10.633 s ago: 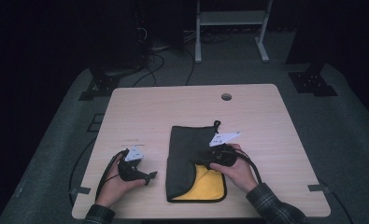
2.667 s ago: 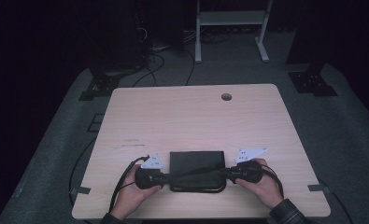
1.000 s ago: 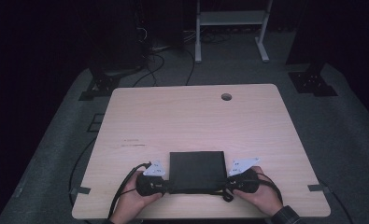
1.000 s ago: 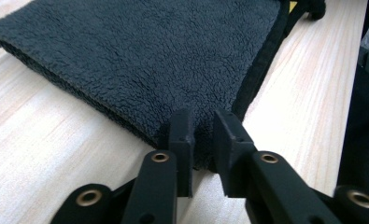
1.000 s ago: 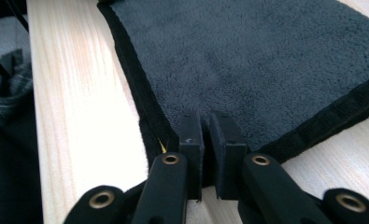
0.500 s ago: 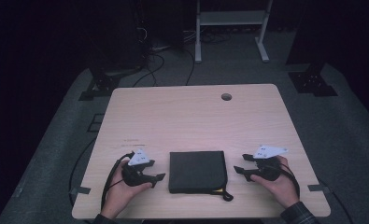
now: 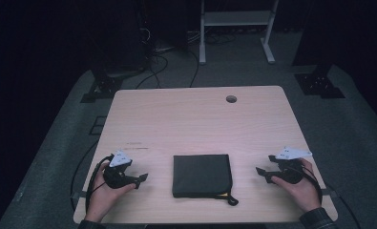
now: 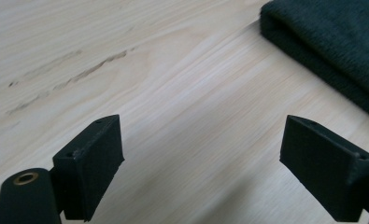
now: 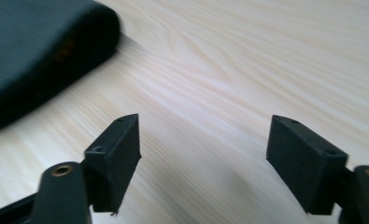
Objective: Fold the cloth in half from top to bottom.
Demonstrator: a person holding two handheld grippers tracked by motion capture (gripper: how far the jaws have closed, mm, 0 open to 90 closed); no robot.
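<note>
2 hand-held grippers rest apart on a wooden table (image 7: 195,119), jaws spread wide after just opening, nothing between them. The left gripper (image 7: 141,178) and right gripper (image 7: 260,172) flank 1 folded dark cloth (image 7: 202,174), each well clear of it. The cloth lies near the table's front edge, a yellow corner and black strap (image 7: 228,198) showing. Bare wood stretches behind toward 1 cable hole (image 7: 231,98).
</note>
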